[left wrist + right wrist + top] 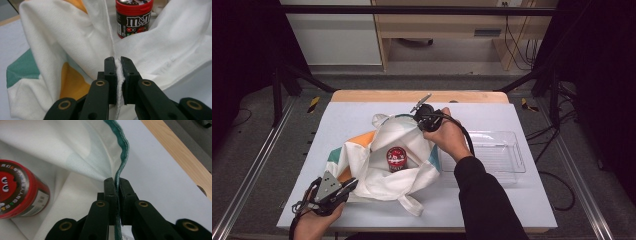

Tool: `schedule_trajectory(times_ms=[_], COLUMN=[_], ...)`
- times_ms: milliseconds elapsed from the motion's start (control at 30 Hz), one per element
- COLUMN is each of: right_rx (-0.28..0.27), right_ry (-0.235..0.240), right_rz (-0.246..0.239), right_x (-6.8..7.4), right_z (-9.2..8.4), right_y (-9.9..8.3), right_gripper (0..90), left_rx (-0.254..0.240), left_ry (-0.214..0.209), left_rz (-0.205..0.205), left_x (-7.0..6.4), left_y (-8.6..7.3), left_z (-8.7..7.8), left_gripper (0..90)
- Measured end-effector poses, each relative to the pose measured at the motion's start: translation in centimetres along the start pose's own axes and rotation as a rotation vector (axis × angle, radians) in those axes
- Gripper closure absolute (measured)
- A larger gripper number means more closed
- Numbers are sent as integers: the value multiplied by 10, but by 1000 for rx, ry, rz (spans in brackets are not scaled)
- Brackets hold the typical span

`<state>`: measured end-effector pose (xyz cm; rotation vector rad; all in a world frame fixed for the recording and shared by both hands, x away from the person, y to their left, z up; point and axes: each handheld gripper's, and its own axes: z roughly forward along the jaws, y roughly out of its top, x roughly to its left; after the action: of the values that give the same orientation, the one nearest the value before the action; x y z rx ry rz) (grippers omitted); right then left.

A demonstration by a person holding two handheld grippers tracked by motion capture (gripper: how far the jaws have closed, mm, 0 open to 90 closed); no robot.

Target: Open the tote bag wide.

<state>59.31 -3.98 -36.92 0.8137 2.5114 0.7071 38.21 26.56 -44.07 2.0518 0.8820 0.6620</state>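
- Nearest the camera in the high view, the left gripper (346, 187) sits at the near left corner of the table (522, 200), held in a hand that comes in from the near edge
- Its jaws are clenched on the near rim of the cloth bag (377, 150); in the left gripper view (118, 75) a thick white fold of that rim is pinched flat between the two pads
- Across the bag, the right gripper (421, 119) is at the far side of the bag's mouth, and its jaws are clamped on the far rim
- In the right gripper view (117, 195) the green hem (123, 152) of the bag runs straight down between the pads, which press on it from both sides
- Between the two grips the bag's mouth is spread wide, and the red candy jar (396, 159) stands upright inside it, well apart from either gripper
- From the left gripper view the jar (133, 17) is straight ahead and beyond the pinched fold; from the right gripper view it (20, 190) lies off to the left of the jaws
- To the right of the bag a clear plastic tray (507, 165) lies on the table, just beside the right forearm
- Bare table surface lies beyond the bag up to the wooden far edge (362, 96), and along the near edge at the right
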Motion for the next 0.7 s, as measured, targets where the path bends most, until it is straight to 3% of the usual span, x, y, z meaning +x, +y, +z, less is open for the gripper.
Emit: schedule_trajectory(times_ms=[167, 400, 467, 533, 567, 600, 700], right_rx=[11, 17, 10, -7, -7, -33, -67], right_ry=[-25, -29, -15, -18, -18, -15, -6], right_rz=[24, 29, 12, 27, 27, 54, 76], right_x=[-1, 1, 4, 6, 6, 6, 8], right_z=[2, 5, 3, -2, -2, -10, -18], right_y=[0, 1, 0, 0, 0, -1, -2], right_gripper=[867, 852, 763, 662, 662, 567, 505], left_rx=[24, 15, 2, -7, -7, -19, -29], left_ry=[2, -2, 0, 4, 4, 7, 15], left_rz=[21, 2, -2, -7, -7, -14, -12], left_x=[-1, 0, -1, -1, -1, -2, -4], left_y=[-4, -8, -9, -9, -9, -9, -8], left_z=[-4, -5, -4, -4, -4, -2, -2], left_gripper=[841, 839, 832, 814, 788, 753, 681])
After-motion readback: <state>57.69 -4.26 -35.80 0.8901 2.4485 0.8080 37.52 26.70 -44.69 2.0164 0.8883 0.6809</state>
